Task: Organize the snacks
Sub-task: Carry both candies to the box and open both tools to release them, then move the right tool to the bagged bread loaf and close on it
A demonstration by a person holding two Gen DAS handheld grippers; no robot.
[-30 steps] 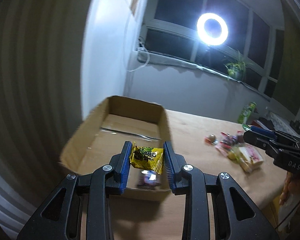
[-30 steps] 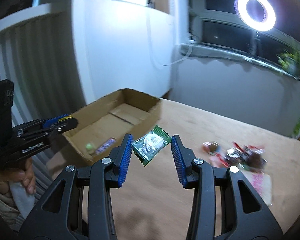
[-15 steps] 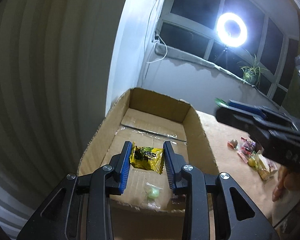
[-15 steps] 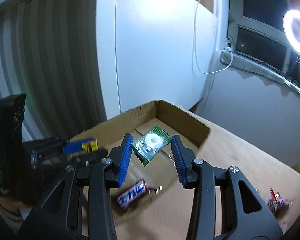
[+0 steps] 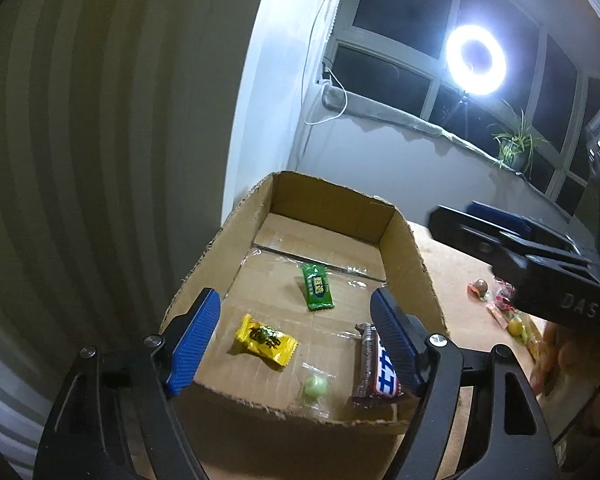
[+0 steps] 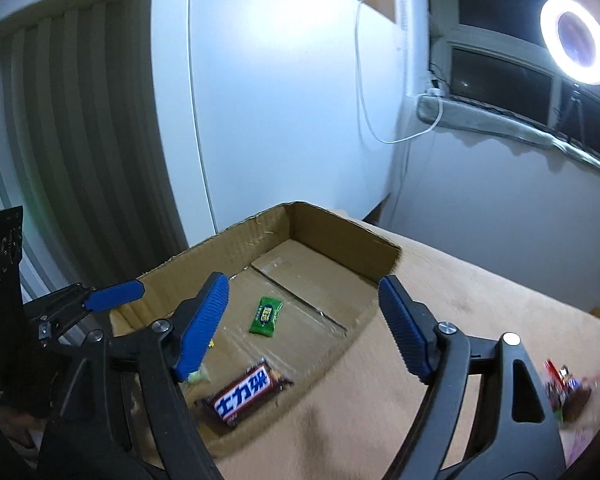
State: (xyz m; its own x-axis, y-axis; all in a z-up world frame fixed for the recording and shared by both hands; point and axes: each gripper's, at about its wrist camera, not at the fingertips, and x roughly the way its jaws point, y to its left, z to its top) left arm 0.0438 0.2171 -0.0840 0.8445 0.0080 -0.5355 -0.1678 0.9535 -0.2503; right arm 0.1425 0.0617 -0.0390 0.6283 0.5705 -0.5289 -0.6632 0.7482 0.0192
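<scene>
Cardboard box (image 5: 404, 240) is sitting open-topped at the table's far-left corner, hard by a striped wall and a white panel. Four snacks are lying on its floor. Going left to right in the left wrist view: a yellow candy packet (image 5: 266, 339) is resting near the front wall, a small round green sweet in clear wrap (image 5: 315, 385) is lying just in front of it, a green packet (image 5: 317, 286) is lying farther back toward the middle, and a chocolate bar in brown, white and blue wrap (image 5: 370, 372) is lying along the right wall, partly hidden behind one blue pad.

The left gripper (image 5: 296, 340) is hovering over the box's near edge; its jaws are opening, and nothing is being pinched between them, the yellow packet lying loose on the cardboard below. The right gripper (image 6: 302, 326) is hanging over the box's right side; its jaws are opening too, with nothing pressed between the pads, the green packet (image 6: 266, 315) lying free on the floor beneath.

To the right, on the wooden table (image 6: 480, 300), a loose heap of wrapped snacks (image 5: 500, 308) is waiting, well apart from the box. In the left wrist view the right gripper's black body is partly blocking that heap. A ring light (image 5: 476, 60) is glaring in front of the dark window, and a potted plant (image 5: 514, 148) is standing on the sill.
</scene>
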